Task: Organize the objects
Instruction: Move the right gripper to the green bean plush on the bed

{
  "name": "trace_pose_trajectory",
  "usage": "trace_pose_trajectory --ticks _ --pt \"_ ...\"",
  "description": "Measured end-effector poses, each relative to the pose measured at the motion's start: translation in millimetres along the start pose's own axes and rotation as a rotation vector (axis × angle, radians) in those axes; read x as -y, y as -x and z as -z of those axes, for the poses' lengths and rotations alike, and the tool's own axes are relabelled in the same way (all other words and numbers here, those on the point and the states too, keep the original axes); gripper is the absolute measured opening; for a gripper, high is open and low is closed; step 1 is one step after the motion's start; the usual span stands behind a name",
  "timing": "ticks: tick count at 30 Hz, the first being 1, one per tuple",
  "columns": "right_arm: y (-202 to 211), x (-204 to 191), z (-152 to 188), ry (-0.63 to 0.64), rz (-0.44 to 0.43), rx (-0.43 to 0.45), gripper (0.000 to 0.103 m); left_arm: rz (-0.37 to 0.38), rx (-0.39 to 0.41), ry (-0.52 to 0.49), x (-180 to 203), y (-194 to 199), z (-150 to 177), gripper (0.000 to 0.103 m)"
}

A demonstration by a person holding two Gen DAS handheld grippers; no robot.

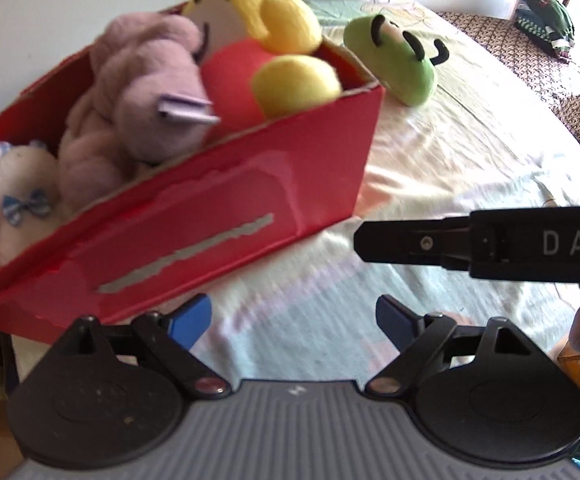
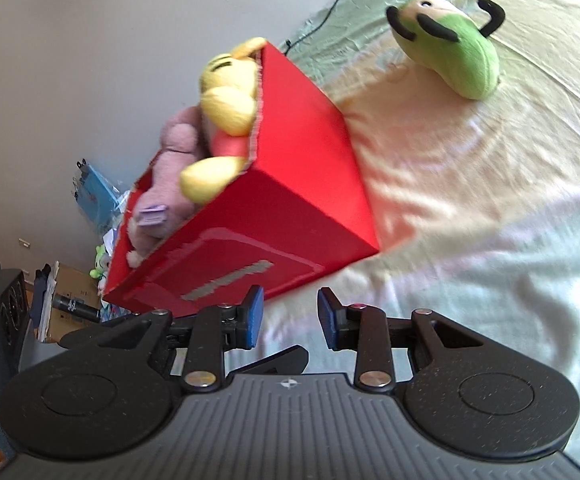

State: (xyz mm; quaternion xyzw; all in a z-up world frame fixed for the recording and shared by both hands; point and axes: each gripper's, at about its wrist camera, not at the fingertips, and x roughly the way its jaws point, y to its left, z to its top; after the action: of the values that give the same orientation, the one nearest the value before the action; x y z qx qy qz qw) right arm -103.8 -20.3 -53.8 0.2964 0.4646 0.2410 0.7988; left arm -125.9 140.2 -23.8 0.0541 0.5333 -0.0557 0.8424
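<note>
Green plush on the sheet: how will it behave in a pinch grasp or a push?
The green plush looks soft and stuffed, so it will probably squash between the jaws and feel light. Its rounded, bean-like body may rock or roll over if pushed. The thin black limbs would likely flop, so the body seems the safer grip.

Red box [image 1: 226,200] of plush toys (green plush [image 1: 394,64] just beside) on bedsheet [image 1: 470,152].
</note>
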Motion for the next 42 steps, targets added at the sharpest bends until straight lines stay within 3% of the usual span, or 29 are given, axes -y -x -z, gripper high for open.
trace_pose_trajectory --ticks 9,23,32,42 --pt "23 53 -32 -0.022 0.009 -0.054 0.034 0.019 -0.056 0.017 58 -23 -22 0.088" --pt "60 147 -85 -0.103 0.03 -0.07 0.034 -0.034 -0.064 0.025 140 -61 -74 0.088" --pt "54 183 -123 -0.164 0.004 -0.032 0.034 -0.04 -0.03 0.087 141 -83 -110 0.088" --pt "29 204 -167 -0.276 -0.192 0.038 0.035 0.002 0.059 0.133 120 -102 -162 0.088"
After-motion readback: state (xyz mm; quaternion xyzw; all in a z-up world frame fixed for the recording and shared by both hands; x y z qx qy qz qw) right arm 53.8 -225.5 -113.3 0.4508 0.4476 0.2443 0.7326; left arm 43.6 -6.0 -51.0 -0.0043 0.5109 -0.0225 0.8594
